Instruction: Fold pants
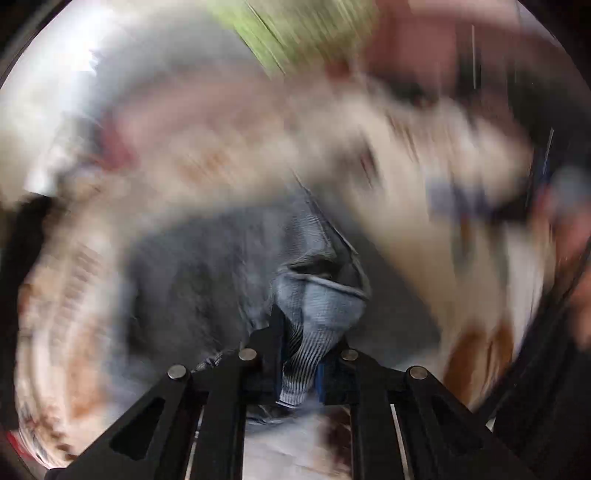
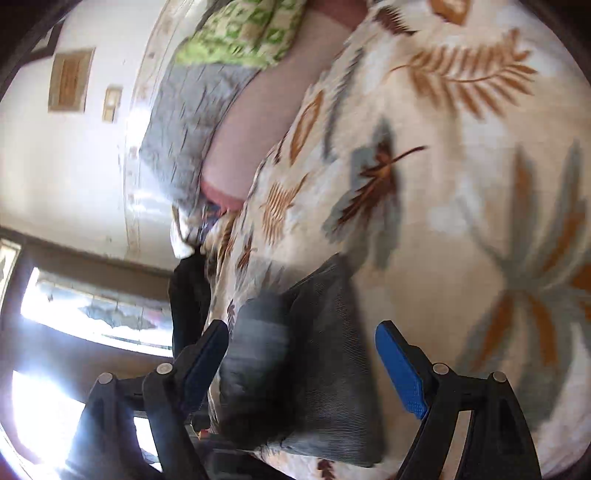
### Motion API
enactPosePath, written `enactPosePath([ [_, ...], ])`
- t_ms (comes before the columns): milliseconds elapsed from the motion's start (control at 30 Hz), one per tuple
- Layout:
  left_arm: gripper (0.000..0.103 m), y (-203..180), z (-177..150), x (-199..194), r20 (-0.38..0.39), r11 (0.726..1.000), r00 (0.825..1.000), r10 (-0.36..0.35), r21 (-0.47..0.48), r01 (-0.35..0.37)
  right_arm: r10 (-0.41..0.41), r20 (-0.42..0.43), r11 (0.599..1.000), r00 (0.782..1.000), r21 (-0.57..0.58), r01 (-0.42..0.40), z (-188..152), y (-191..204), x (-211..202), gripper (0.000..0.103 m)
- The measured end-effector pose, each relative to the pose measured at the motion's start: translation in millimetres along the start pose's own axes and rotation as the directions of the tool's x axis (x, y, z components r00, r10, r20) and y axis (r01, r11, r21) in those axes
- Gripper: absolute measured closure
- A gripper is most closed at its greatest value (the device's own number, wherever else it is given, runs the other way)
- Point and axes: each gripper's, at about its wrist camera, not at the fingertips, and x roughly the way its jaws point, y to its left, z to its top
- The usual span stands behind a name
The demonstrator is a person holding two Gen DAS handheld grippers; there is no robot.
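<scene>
Gripping a bunched fold of the pants (image 1: 317, 310) above the bedspread (image 2: 461, 229), left gripper (image 1: 299, 354) may lose it mid-swing; right gripper (image 2: 299, 365) gapes wide, straddling the fabric.

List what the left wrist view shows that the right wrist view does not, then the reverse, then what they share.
Only the left wrist view: the left gripper shut on a bunched fold of the grey pants, with everything around it smeared by blur.

Only the right wrist view: the right gripper open, its blue pads either side of the dark grey cloth without pressing it; a white wall, a bright window and a grey pillow.

Both: the grey pants, the cream leaf-print bedspread and a green patterned cushion.
</scene>
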Motion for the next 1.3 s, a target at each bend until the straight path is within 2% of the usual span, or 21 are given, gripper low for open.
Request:
enactPosePath([
  [33, 0.087, -5, -2, -4, 0.049, 0.999, 0.998, 0.025, 0.026, -0.026, -0.003, 0.006, 1.0, 1.0, 0.003, 0.003, 0, -4, -4, 0.018],
  [100, 0.056, -1, 1, -25, 0.095, 0.996, 0.992, -0.089, 0.029, 0.087, -0.012, 0.011, 1.0, 1.0, -0.006, 0.012, -3, -3, -4, 0.018],
  [167, 0.052, 25, 4, -47, 0.122, 0.977, 0.973, -0.197, -0.064, 0.206, -0.016, 0.002, 1.0, 1.0, -0.009, 0.016, -7, -2, -4, 0.018],
  [233, 0.052, 53, 0, -70, 0.188, 0.956, 0.957, -0.22, -0.153, 0.25, 0.002, -0.02, 0.999, 1.0, -0.035, -0.003, -13, 7, -3, 0.018],
  [267, 0.051, 77, -5, -88, 0.245, 0.94, 0.948, -0.203, -0.222, 0.259, 0.009, -0.037, 0.998, 0.999, -0.055, -0.011, -17, 12, -4, 0.018],
  [333, 0.039, 107, -15, -106, 0.306, 0.921, 0.943, -0.134, -0.314, 0.232, 0.032, -0.106, 0.997, 0.994, -0.073, -0.04, -30, 21, 4, 0.018],
  [367, 0.037, 131, -27, -110, 0.315, 0.907, 0.948, -0.039, -0.387, 0.166, 0.027, -0.145, 0.996, 0.989, -0.075, -0.038, -39, 24, 10, 0.018],
  [467, 0.037, 170, -41, -85, 0.202, 0.888, 0.977, 0.072, -0.458, 0.03, -0.009, -0.223, 0.997, 0.975, -0.079, -0.008, -62, 28, 24, 0.018],
  [600, 0.037, 168, -54, -43, 0.092, 0.903, 0.995, 0.024, -0.43, 0.018, -0.064, -0.267, 0.995, 0.962, -0.094, 0.04, -80, 41, 40, 0.018],
  [733, 0.037, 151, -63, -31, 0.102, 0.917, 0.994, 0.044, -0.398, 0.0, -0.129, -0.294, 0.991, 0.947, -0.082, 0.11, -85, 47, 54, 0.02],
  [800, 0.037, 152, -68, -29, 0.109, 0.916, 0.993, 0.038, -0.401, 0.009, -0.18, -0.3, 0.981, 0.937, -0.126, 0.148, -85, 55, 64, 0.034],
  [833, 0.036, 155, -70, -28, 0.111, 0.909, 0.994, 0.021, -0.415, 0.027, -0.208, -0.311, 0.976, 0.927, -0.132, 0.174, -84, 55, 70, 0.064],
  [867, 0.036, 159, -69, -22, 0.114, 0.905, 0.993, 0.007, -0.424, 0.042, -0.231, -0.315, 0.971, 0.921, -0.139, 0.196, -84, 54, 75, 0.087],
  [933, 0.036, 159, -73, -25, 0.121, 0.9, 0.993, -0.013, -0.43, 0.064, -0.277, -0.268, 0.951, 0.923, -0.214, 0.223, -92, 66, 73, 0.092],
  [1033, 0.036, 163, -76, -25, 0.133, 0.898, 0.991, -0.028, -0.432, 0.084, -0.345, -0.15, 0.888, 0.927, -0.372, 0.27, -109, 97, 57, 0.092],
  [1067, 0.035, 163, -76, -24, 0.136, 0.896, 0.99, -0.038, -0.434, 0.094, -0.373, -0.127, 0.866, 0.919, -0.402, 0.296, -114, 97, 57, 0.092],
  [1133, 0.034, 161, -73, -25, 0.132, 0.895, 0.99, -0.056, -0.433, 0.108, -0.446, -0.121, 0.827, 0.887, -0.434, 0.357, -123, 78, 68, 0.092],
  [1167, 0.034, 161, -71, -27, 0.136, 0.894, 0.989, -0.062, -0.432, 0.116, -0.445, -0.147, 0.845, 0.883, -0.396, 0.36, -124, 61, 74, 0.089],
  [1200, 0.034, 159, -70, -31, 0.146, 0.896, 0.988, -0.056, -0.429, 0.114, -0.386, -0.142, 0.881, 0.911, -0.348, 0.319, -122, 51, 71, 0.089],
  [1233, 0.034, 157, -68, -35, 0.159, 0.903, 0.987, -0.04, -0.417, 0.103, -0.367, -0.149, 0.891, 0.918, -0.339, 0.301, -119, 51, 68, 0.085],
  [1300, 0.034, 149, -66, -32, 0.141, 0.926, 0.99, -0.001, -0.374, 0.054, -0.347, -0.136, 0.902, 0.928, -0.317, 0.291, -111, 56, 58, 0.066],
])
